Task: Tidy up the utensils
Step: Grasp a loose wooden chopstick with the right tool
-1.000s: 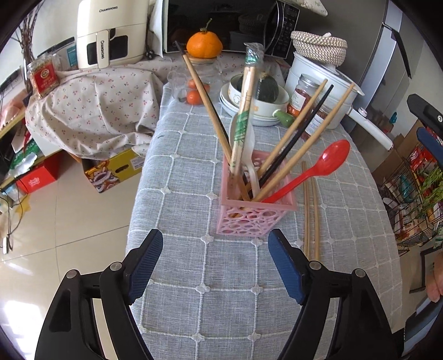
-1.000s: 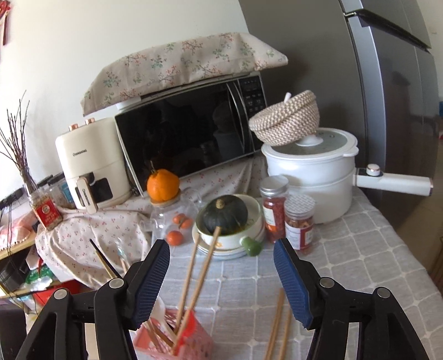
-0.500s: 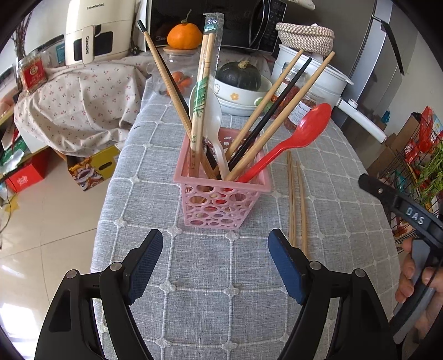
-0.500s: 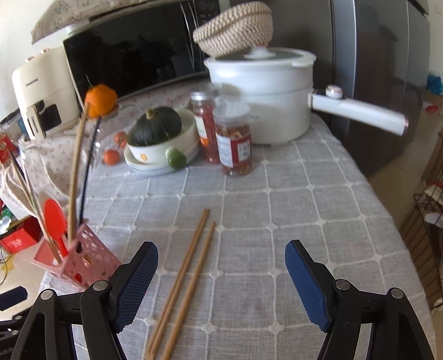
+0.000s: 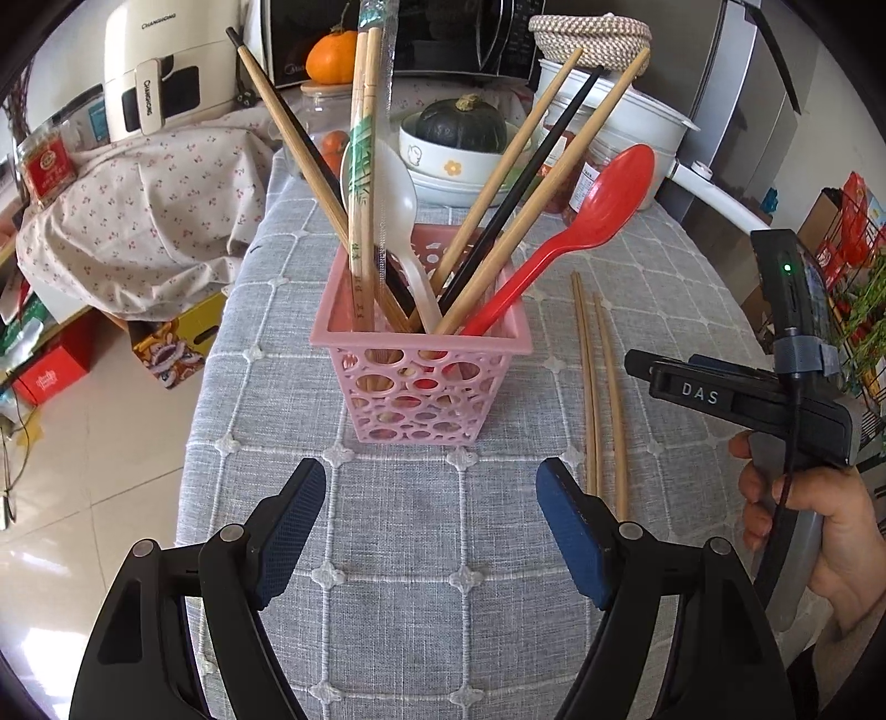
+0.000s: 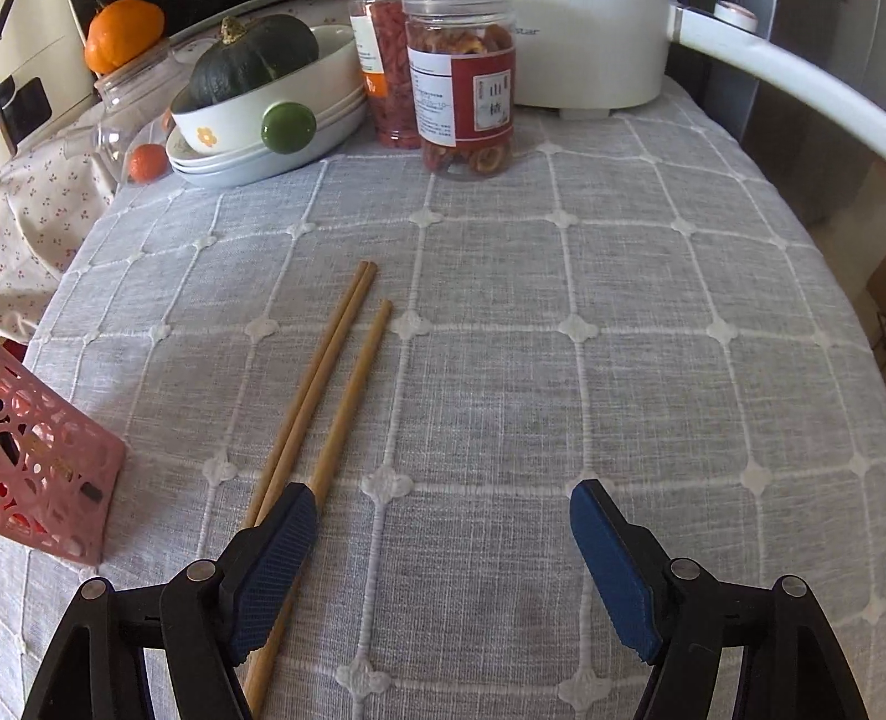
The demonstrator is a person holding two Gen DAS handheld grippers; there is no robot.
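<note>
Beside pink basket (image 5: 421, 382), loose chopsticks (image 6: 326, 387) flat on tablecloth (image 6: 554, 360).

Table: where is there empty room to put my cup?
The bare grey cloth right of the loose chopsticks, in front of the jars, is free. So is the strip before the pink basket. The back, by the bowls and pot, is crowded.

Three loose chopsticks (image 6: 326, 399), one pink basket (image 5: 421, 382), two spoons (image 5: 576, 232), two jars (image 6: 465, 88)
</note>
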